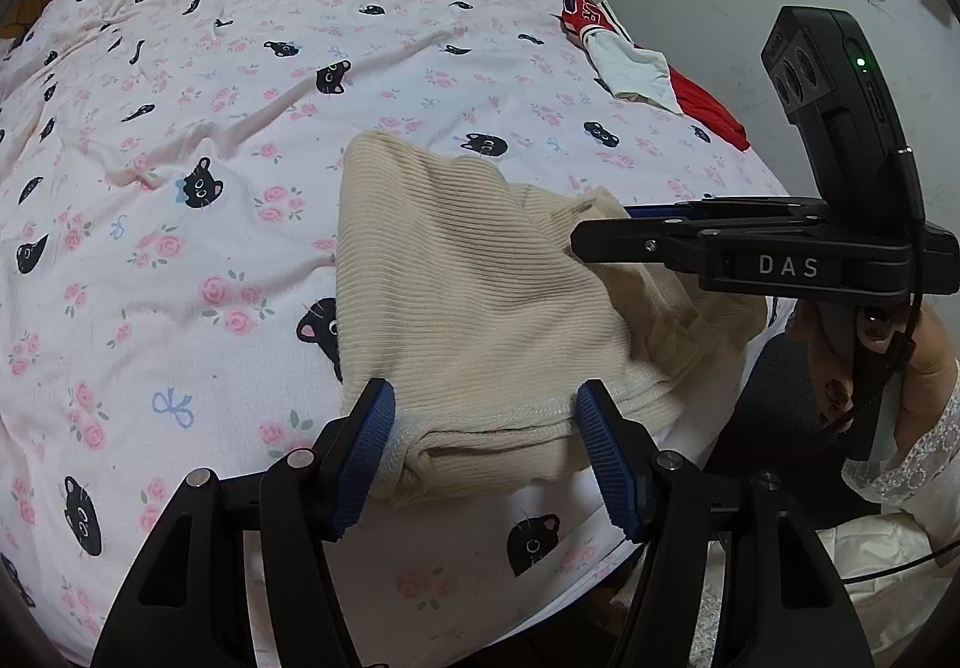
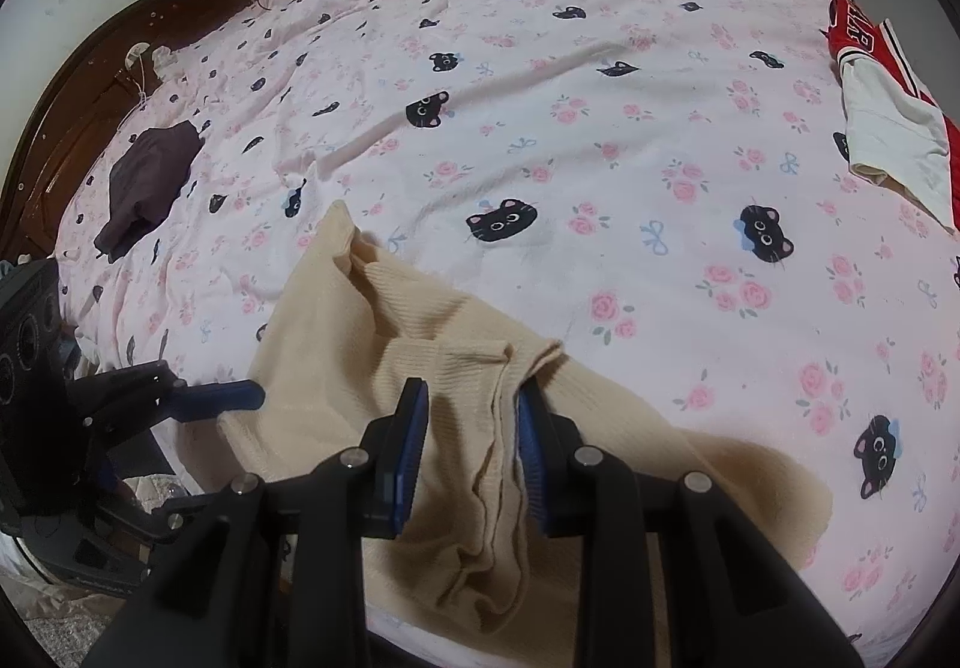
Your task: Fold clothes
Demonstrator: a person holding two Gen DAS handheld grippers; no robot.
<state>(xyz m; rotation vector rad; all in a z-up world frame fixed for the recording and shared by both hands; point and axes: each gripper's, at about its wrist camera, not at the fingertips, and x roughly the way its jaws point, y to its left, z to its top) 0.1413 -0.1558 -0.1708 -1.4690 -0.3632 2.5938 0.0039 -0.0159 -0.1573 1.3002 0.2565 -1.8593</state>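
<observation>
A cream ribbed sweater (image 1: 468,284) lies bunched near the front edge of the bed. In the left wrist view my left gripper (image 1: 485,392) straddles the sweater's stitched hem, its blue pads (image 1: 366,452) standing wide on either side of the folded edge. My right gripper (image 1: 579,239) comes in from the right with its tips on the sweater's raised far side. Seen from the right wrist, my right gripper (image 2: 469,389) has its pads close together on a ridge of the sweater (image 2: 336,344). At the far left of that view, my left gripper (image 2: 240,398) sits at the sweater's edge.
The bed has a pink cover (image 1: 210,140) printed with cats and roses. A red and white garment (image 2: 888,110) lies at the right edge. A folded dark garment (image 2: 150,182) sits near the wooden headboard (image 2: 72,98). A hand in a lace sleeve (image 1: 918,362) holds the right gripper.
</observation>
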